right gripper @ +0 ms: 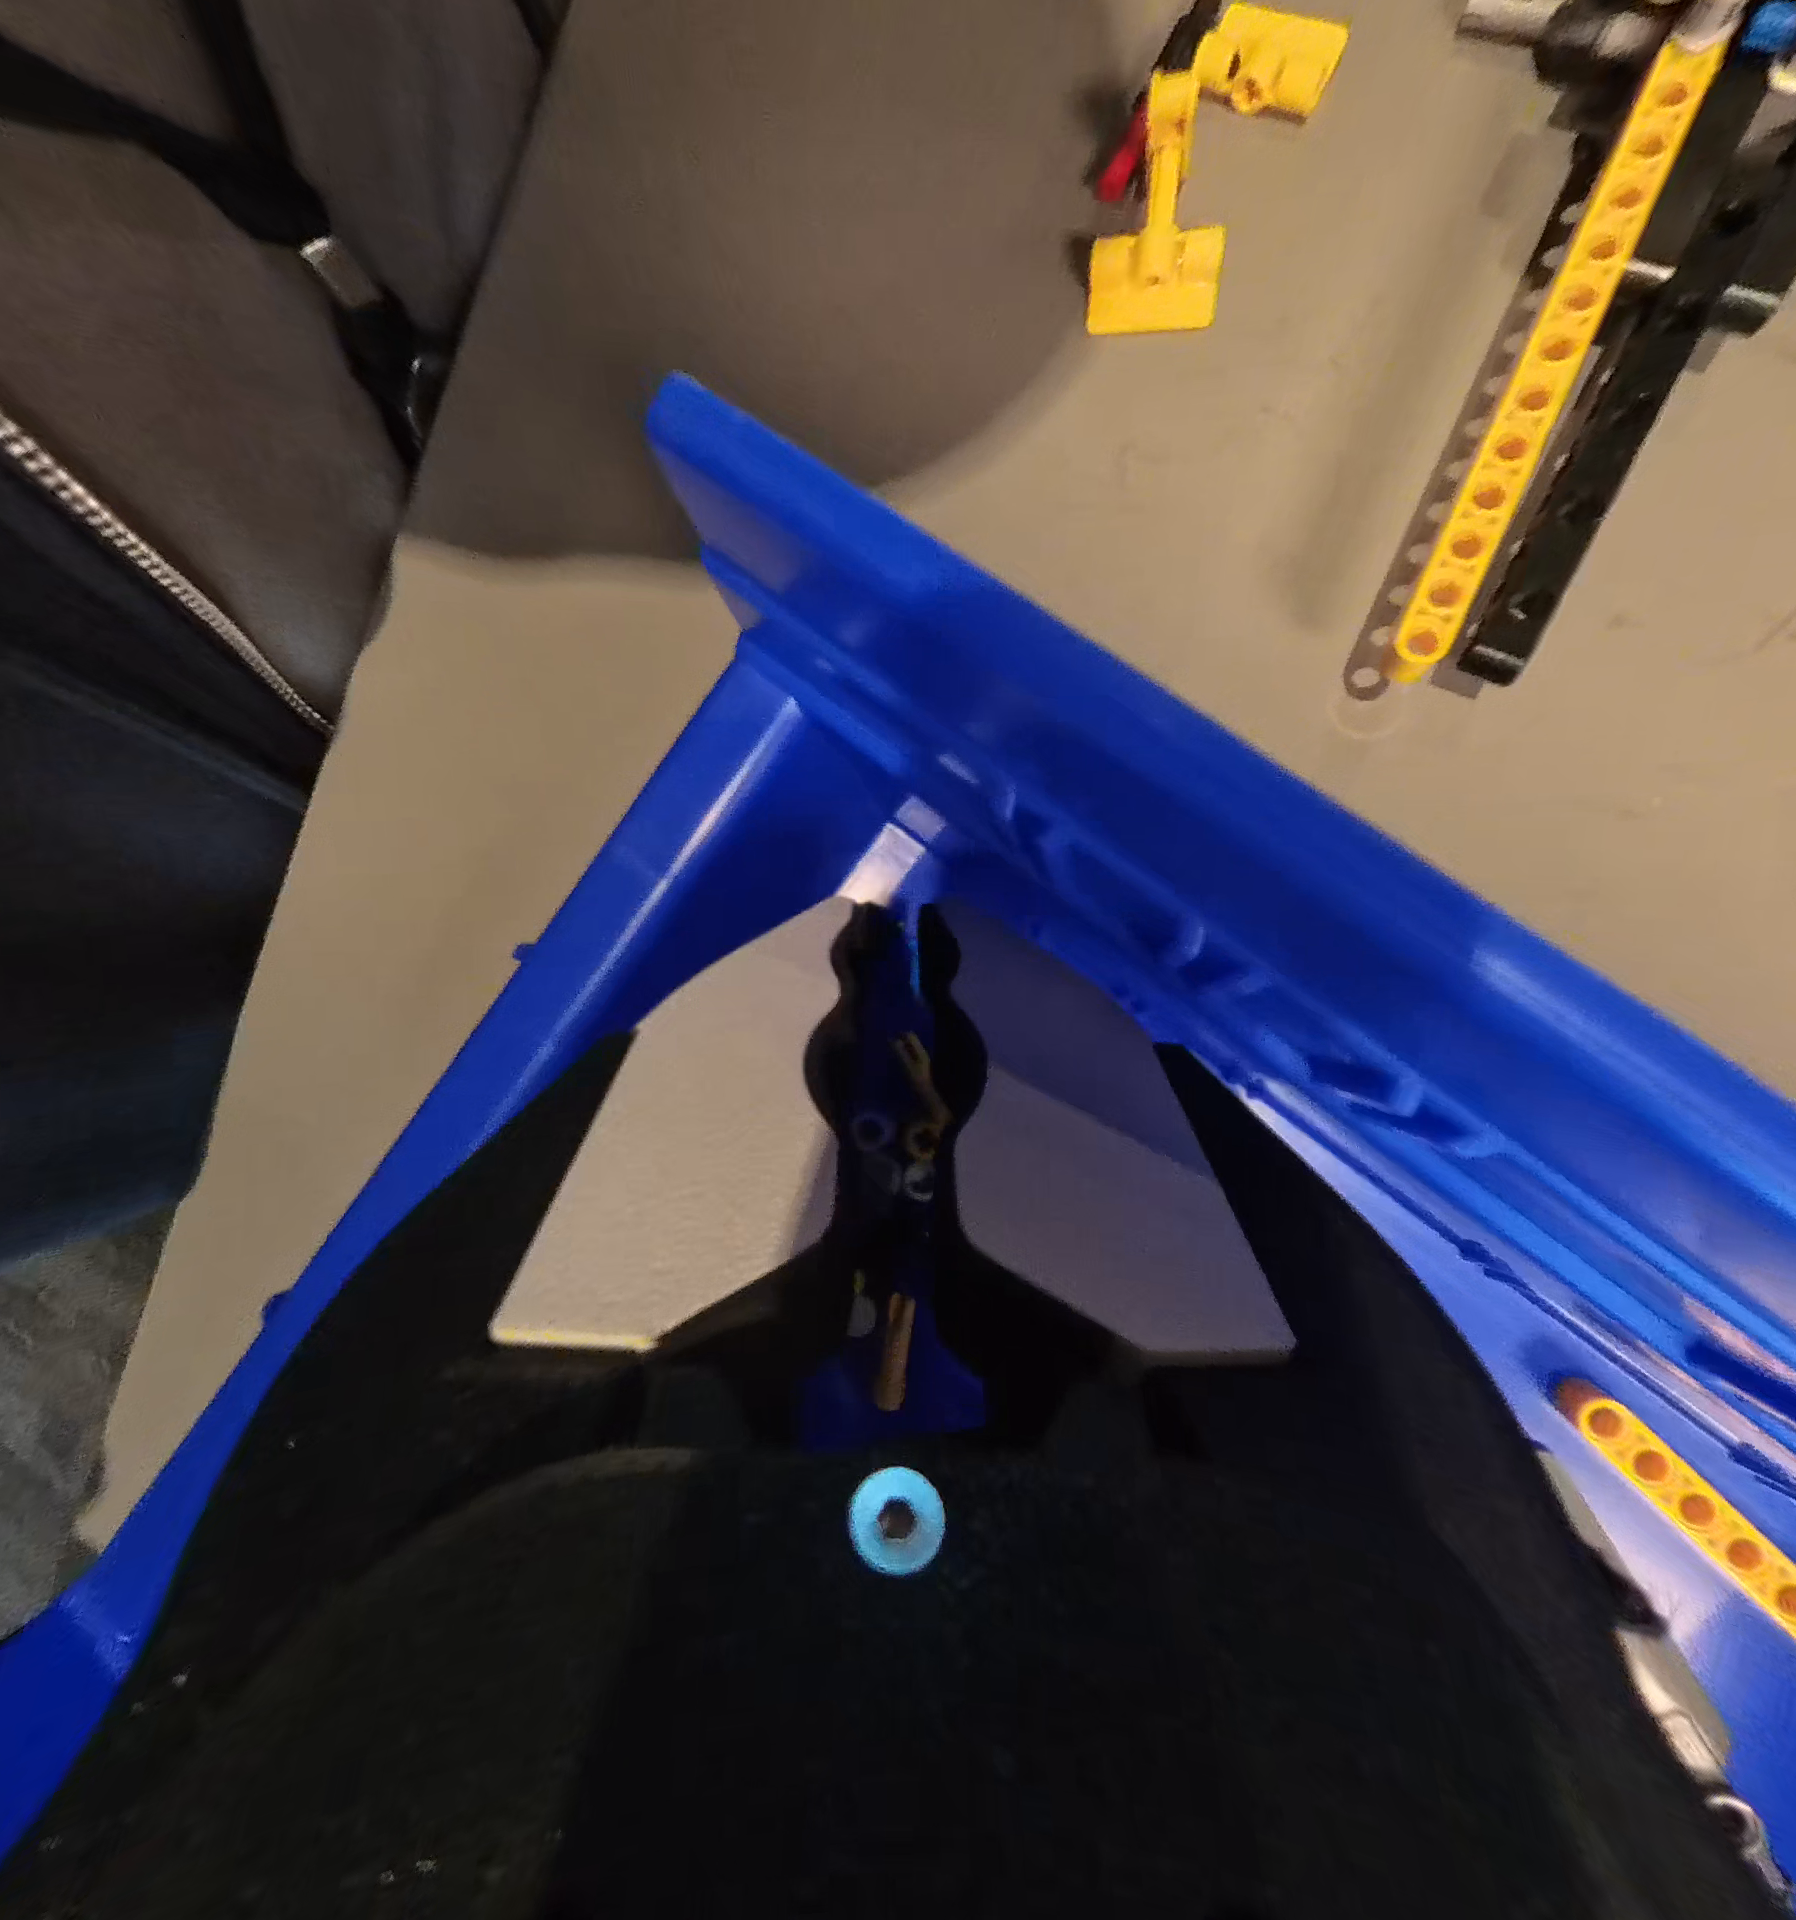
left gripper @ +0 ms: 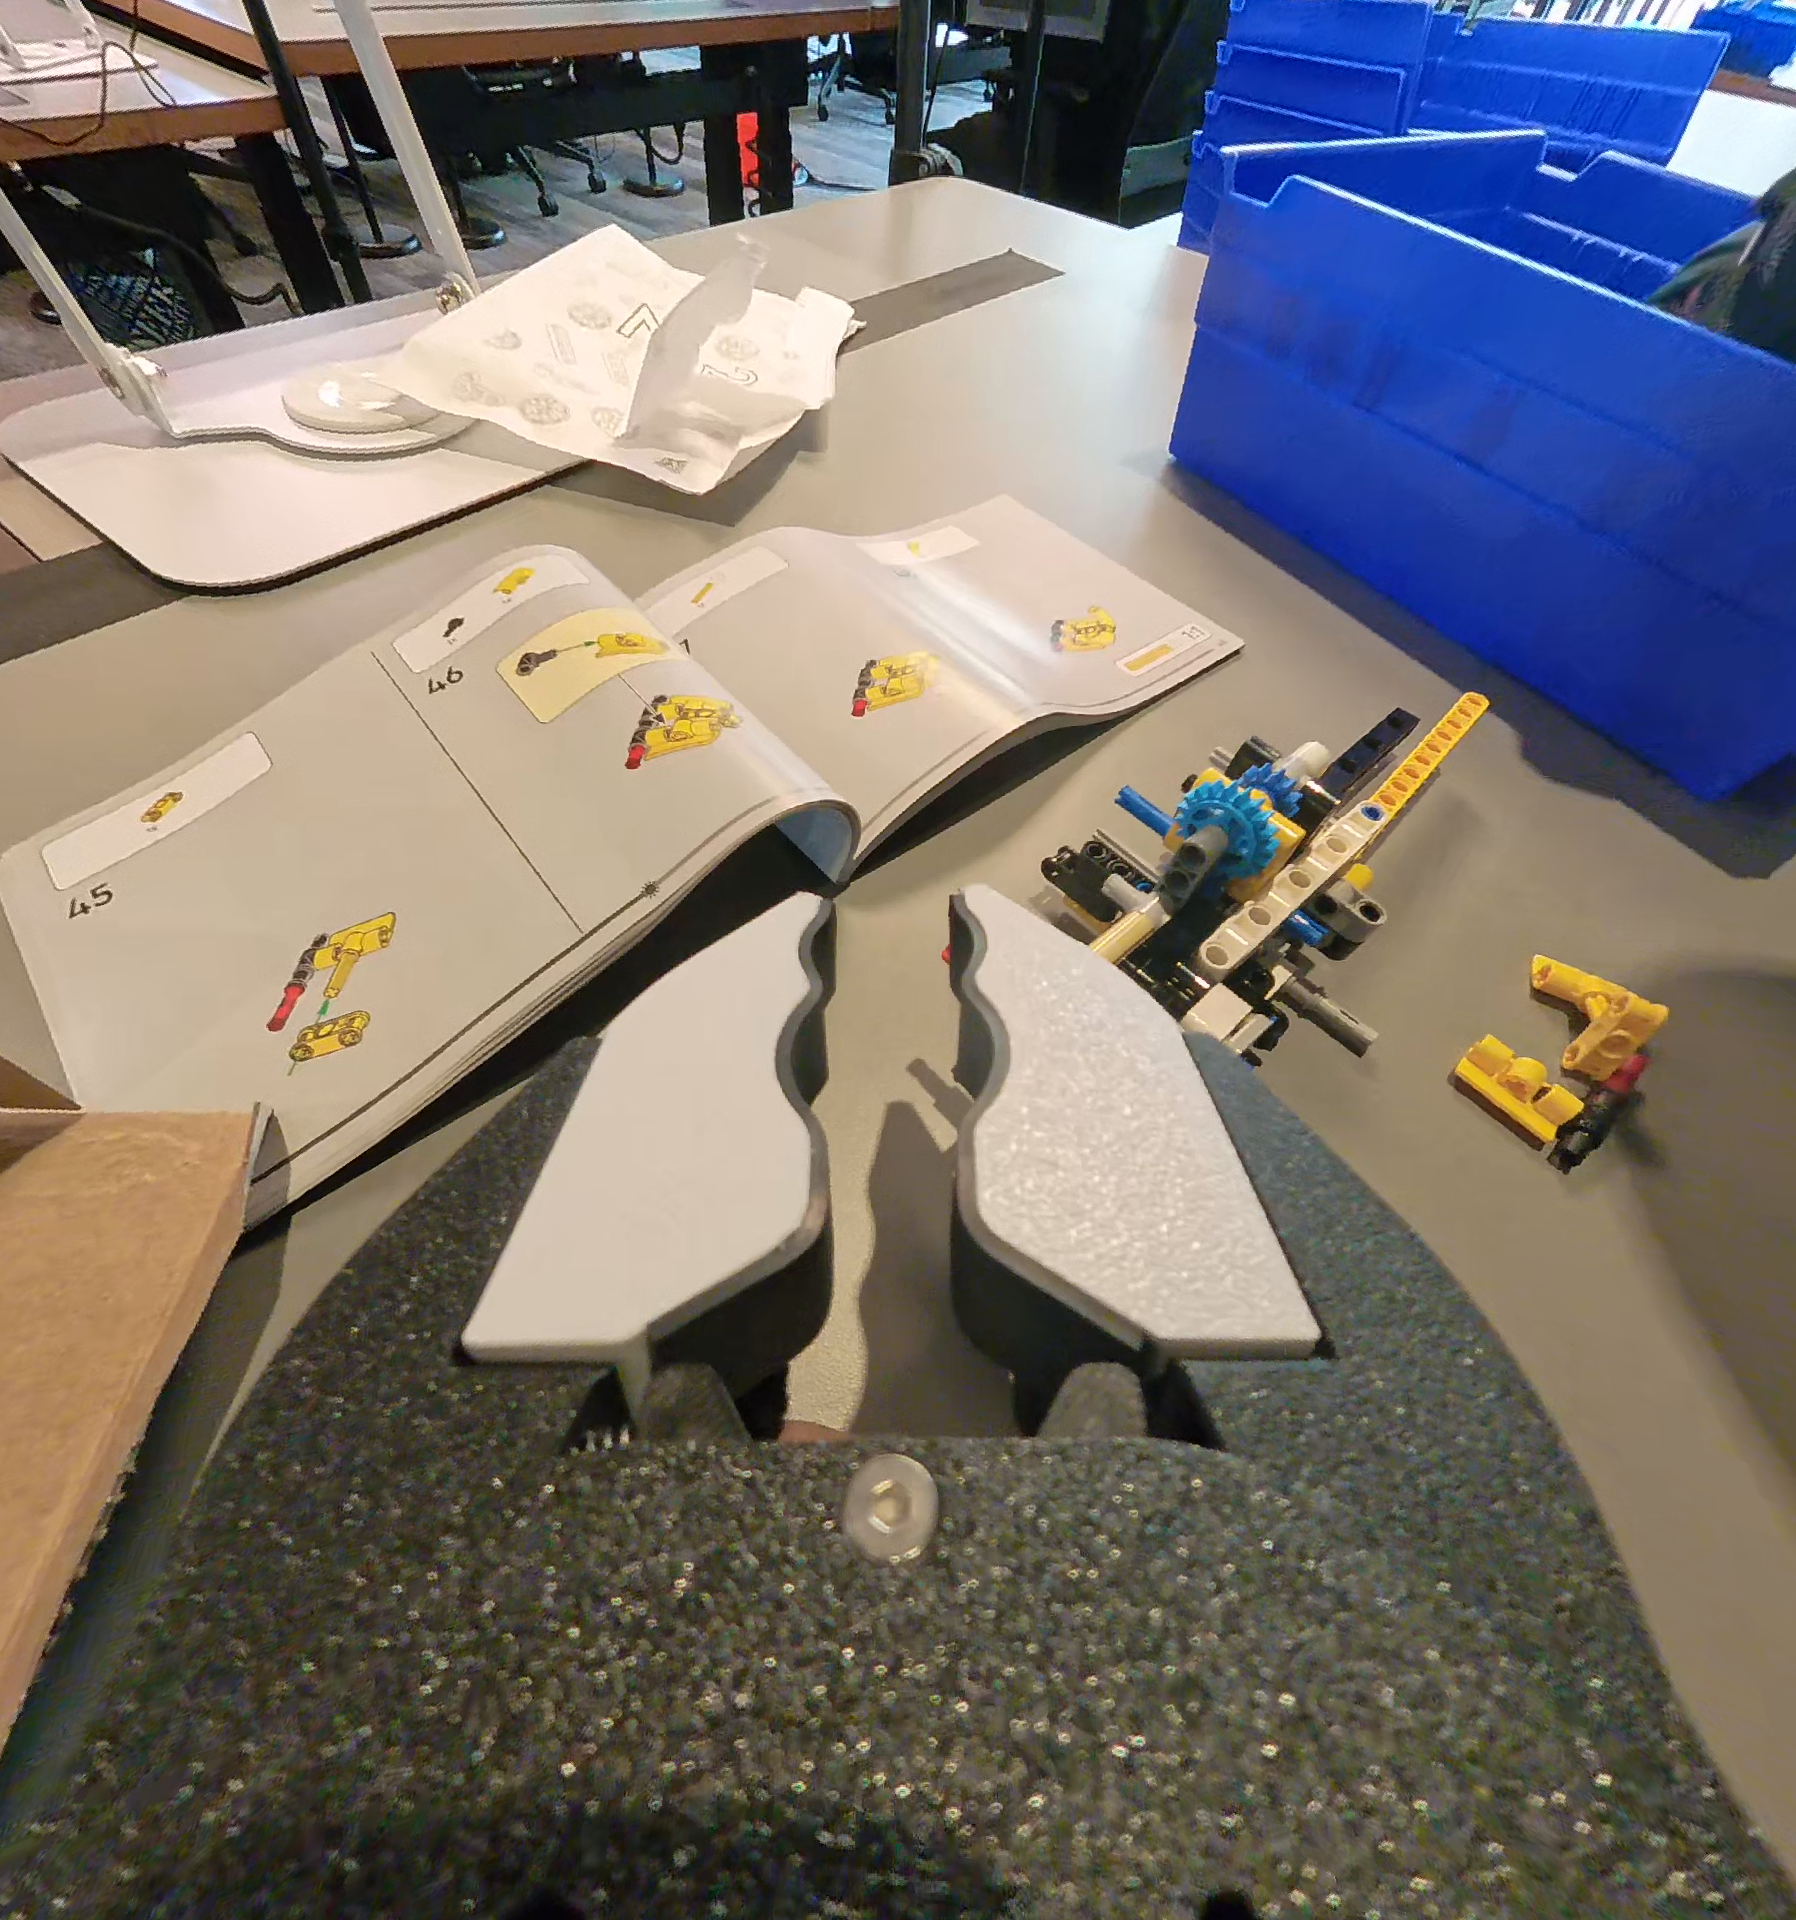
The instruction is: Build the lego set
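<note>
We note the partly built lego model (left gripper: 1252,883) lying on the grey table (left gripper: 977,312), just ahead and to the right of the left gripper (left gripper: 889,925); its near end is hidden behind that gripper's right finger. A long yellow beam (left gripper: 1429,750) juts from its far end. Farther right, apart from the model, lies a small yellow subassembly (left gripper: 1564,1055) with a red and black end. The left gripper hangs over the table with its jaws parted and nothing between them. Ahead and to its left the instruction booklet (left gripper: 520,790) lies open; its near corner is covered by a cardboard box (left gripper: 63,1351), itself cut off by the frame edge. Beyond the booklet are a crumpled paper bag (left gripper: 655,353) and a white lamp base (left gripper: 250,488).

In the right wrist view the right gripper (right gripper: 899,925) reaches into the corner of a blue bin (right gripper: 1133,748). The fingers are in deep shadow and the frame is blurred; the tips stand close with a narrow gap, and we cannot tell whether they pinch anything. Small dark pieces (right gripper: 899,1143) on the bin floor show between the fingers, too dim to identify. A second yellow beam (right gripper: 1725,1558) lies in the bin to the right, partly cut off.
</note>
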{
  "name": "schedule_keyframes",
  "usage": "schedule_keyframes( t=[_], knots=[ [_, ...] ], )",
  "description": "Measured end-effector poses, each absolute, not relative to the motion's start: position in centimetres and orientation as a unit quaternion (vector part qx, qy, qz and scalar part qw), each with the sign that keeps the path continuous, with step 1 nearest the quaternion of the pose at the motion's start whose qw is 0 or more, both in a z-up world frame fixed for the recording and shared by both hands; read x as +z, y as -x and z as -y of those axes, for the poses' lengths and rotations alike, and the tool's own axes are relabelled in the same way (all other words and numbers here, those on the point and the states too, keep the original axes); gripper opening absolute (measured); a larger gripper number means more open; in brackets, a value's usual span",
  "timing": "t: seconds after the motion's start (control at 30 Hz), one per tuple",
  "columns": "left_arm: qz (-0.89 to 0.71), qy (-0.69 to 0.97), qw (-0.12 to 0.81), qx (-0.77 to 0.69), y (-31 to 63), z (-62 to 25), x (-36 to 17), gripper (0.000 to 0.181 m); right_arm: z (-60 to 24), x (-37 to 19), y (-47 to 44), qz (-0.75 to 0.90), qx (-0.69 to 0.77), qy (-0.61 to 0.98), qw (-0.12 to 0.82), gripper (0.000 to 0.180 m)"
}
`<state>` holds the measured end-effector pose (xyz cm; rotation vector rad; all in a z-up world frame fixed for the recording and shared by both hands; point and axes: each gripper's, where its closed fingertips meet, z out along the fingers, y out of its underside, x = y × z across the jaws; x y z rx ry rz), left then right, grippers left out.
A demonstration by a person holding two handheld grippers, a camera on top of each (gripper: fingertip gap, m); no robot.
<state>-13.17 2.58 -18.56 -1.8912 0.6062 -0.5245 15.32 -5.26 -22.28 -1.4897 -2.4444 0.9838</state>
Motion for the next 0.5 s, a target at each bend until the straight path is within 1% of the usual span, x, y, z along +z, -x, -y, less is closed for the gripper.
schedule_keyframes(
  t=[0.13, 0.23, 0.5],
  knots=[
    [-0.252, 0.788, 0.517, -0.219, 13.2, -2.6, -18.6, 0.021, 5.9, -23.4, -15.7, 0.820, 0.305, 0.483, 0.040, 0.011],
    [-0.252, 0.788, 0.517, -0.218, 13.2, -2.6, -18.6, 0.021, 6.0, -23.6, -15.5, 0.824, 0.298, 0.480, 0.047, 0.009],
    [-0.255, 0.786, 0.520, -0.217, 13.1, -2.4, -18.5, 0.020, 5.9, -23.7, -15.3, 0.833, 0.274, 0.477, 0.063, 0.008]
  ],
)
